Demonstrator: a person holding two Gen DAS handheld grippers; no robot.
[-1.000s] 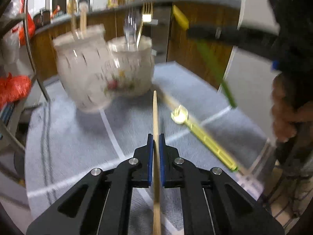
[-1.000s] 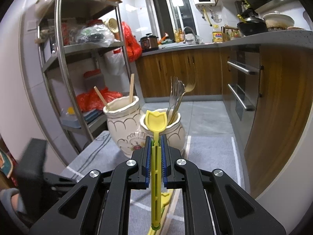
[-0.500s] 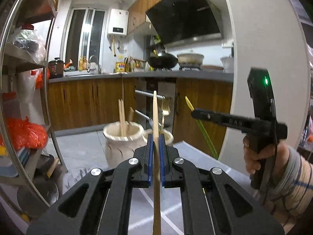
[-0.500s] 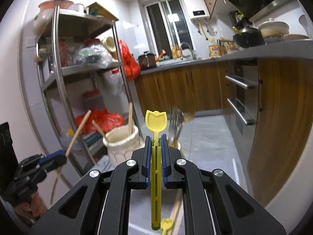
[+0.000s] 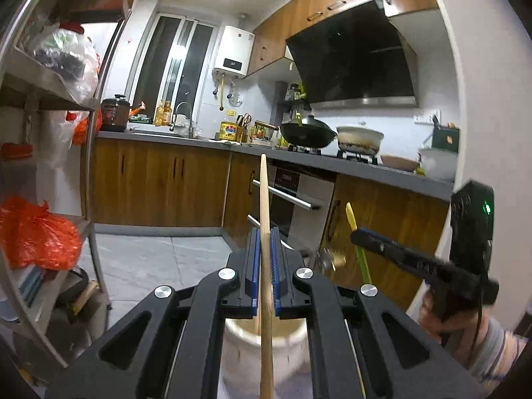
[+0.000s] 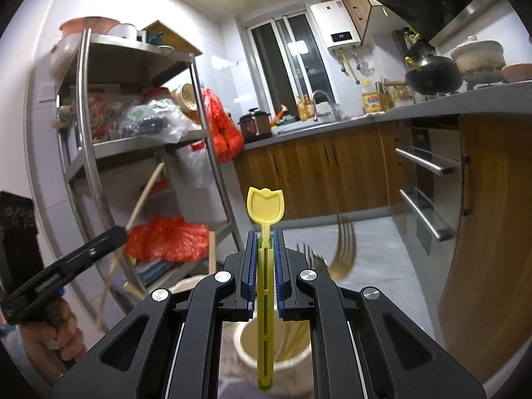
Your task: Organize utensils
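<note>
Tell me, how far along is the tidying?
Partly done. One jar already holds forks. In hand: a wooden chopstick clamped in the left gripper, over the other jar, and a yellow spoon in the right gripper. Both must still go in.

Forks (image 6: 344, 249) in jar (image 6: 276, 352), rack (image 6: 99, 153) left

Two jars (image 6: 266, 345) (one chopstick (image 5: 265, 219) aloft)

Upright forks (image 6: 342, 249) crowding the right jar (image 6: 276, 349); open floor (image 6: 372, 242) beyond, shelf rack (image 6: 83, 139) at left.
</note>
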